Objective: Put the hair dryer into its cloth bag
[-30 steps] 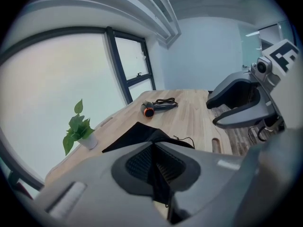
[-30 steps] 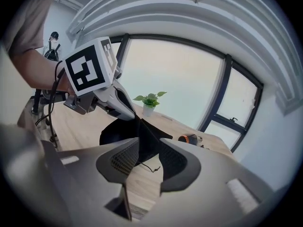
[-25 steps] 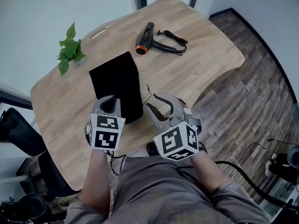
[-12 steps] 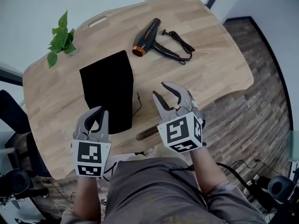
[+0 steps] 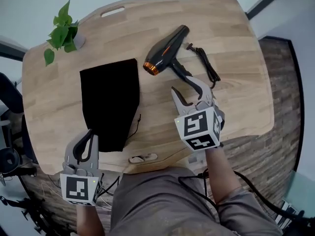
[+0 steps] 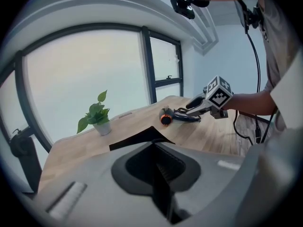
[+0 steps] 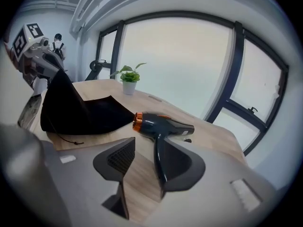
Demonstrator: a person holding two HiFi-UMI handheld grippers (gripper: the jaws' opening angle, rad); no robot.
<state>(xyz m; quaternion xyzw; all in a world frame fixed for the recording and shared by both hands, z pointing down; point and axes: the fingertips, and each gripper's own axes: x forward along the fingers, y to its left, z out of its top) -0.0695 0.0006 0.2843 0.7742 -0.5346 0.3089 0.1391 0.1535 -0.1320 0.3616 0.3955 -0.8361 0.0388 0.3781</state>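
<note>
My left claw (image 5: 90, 134) sits low at the near edge of the pale wooden surface (image 5: 236, 48), angled forward and down, with its black-and-white marker cube (image 5: 78, 188) turned up toward the head camera and my bare forearm (image 5: 91, 220) running straight back from it. Its jaws are clenched on the near corner of the flat black cloth bag (image 5: 110, 100). From the right claw's camera that corner is pulled up into a peak, while the rest of the bag lies flat on the wood. A thin black drawstring (image 5: 135, 127) trails off its near side. My right claw (image 5: 183, 85) is stretched out past the bag, tilted down at the black hair dryer with the orange nozzle ring (image 5: 170, 45), which lies on its side near the far edge with its nozzle close to the bag's far right corner. The right jaws have just been opening and stand released, and the end of the dryer's handle lies between their tips, close along one jaw (I cannot tell whether it touches). The dryer's black cord (image 5: 209, 68) loops on the wood beside that claw. A pale label (image 7: 187, 133) on the barrel is too small to read. A small green potted plant (image 5: 61, 31) stands at the far left corner.
</note>
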